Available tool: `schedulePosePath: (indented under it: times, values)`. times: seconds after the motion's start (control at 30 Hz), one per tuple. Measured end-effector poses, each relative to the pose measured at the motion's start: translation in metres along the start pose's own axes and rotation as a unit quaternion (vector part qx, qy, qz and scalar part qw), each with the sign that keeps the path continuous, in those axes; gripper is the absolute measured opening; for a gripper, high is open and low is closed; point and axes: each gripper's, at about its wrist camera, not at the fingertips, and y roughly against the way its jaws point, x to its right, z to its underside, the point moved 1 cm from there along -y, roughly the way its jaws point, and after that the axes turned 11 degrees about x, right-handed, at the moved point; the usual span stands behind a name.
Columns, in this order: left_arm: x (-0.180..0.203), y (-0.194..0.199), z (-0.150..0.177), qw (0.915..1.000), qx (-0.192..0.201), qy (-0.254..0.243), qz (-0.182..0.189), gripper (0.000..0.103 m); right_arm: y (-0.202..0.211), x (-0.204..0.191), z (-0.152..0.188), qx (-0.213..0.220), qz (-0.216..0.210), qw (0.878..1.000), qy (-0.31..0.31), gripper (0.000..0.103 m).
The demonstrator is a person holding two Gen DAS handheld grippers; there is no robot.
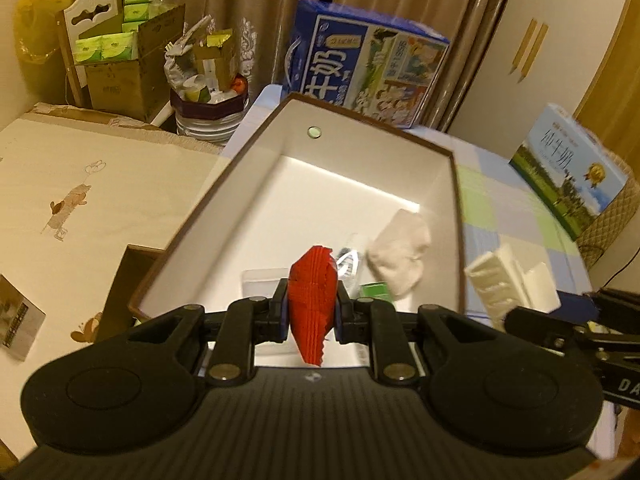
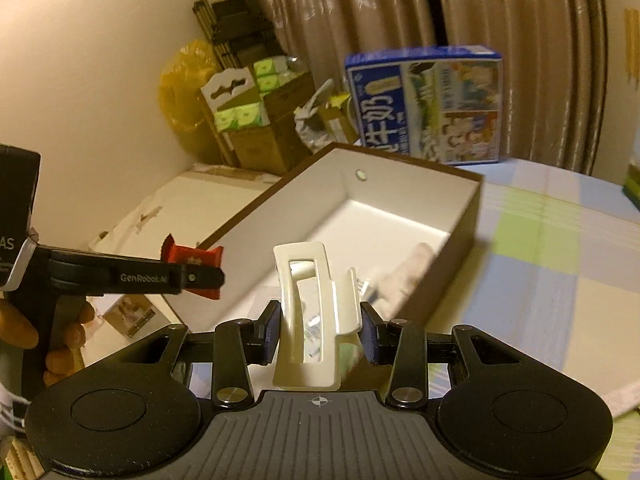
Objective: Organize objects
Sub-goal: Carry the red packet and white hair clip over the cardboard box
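Observation:
My left gripper is shut on a red wrapped snack, held just over the near end of the brown box with the white inside. In the box lie a crumpled white cloth, a clear packet and a small green item. My right gripper is shut on a cream hair claw clip above the box's near edge. In the right wrist view, the left gripper with the red snack shows at the left. The left wrist view shows the clip at the right.
A blue milk carton stands behind the box, and a paler milk carton is at the right. Cardboard boxes of green tissue packs and a full bin fill the back left. The box rests on a checked tablecloth. A hand grips the left tool.

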Motion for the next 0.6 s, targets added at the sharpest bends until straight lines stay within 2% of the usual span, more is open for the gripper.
schedulePosePath:
  times: [0.23,0.6]
  values:
    - [-0.014,-0.043,-0.013,0.9992,-0.027,-0.027,0.014,0.016,-0.051,-0.004,-0.006,-0.019,0.022,1.000,0.004,0.038]
    - [-0.014,-0.128,-0.029,0.9941,-0.081,-0.066,0.031,0.017,-0.110,0.025,-0.020,-0.043,0.062,0.997,-0.015,0.038]
